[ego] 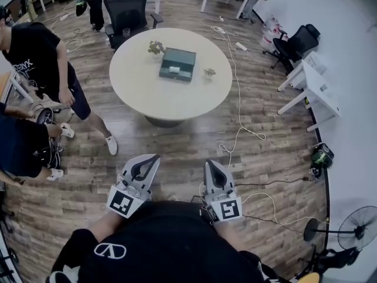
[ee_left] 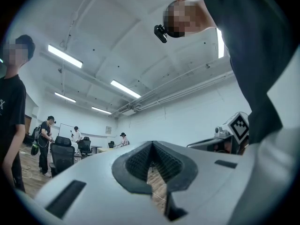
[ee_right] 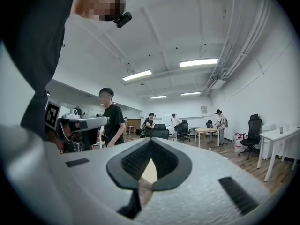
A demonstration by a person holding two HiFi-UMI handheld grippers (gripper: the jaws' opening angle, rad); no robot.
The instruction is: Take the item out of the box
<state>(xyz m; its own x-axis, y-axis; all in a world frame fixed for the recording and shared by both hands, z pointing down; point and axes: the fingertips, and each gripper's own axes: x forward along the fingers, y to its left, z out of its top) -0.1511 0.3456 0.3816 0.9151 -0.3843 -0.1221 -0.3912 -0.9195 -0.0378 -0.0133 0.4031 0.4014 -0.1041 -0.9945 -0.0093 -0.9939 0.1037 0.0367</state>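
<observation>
A wood-floored office: the round table [ego: 135, 87] stands far off, the dark box [ego: 177, 63] shut near its middle. Our left gripper [ego: 152, 158] and right gripper [ego: 211, 164] are both pinched together on nothing, near our chest. The box looks stiff and light — we'd take its near edge; the item is hidden inside.

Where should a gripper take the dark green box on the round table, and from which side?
Likely the near long edge of the box, by the white label, coming from the person's side: it lies flat, that edge faces them, and small plants sit by its other sides.
</observation>
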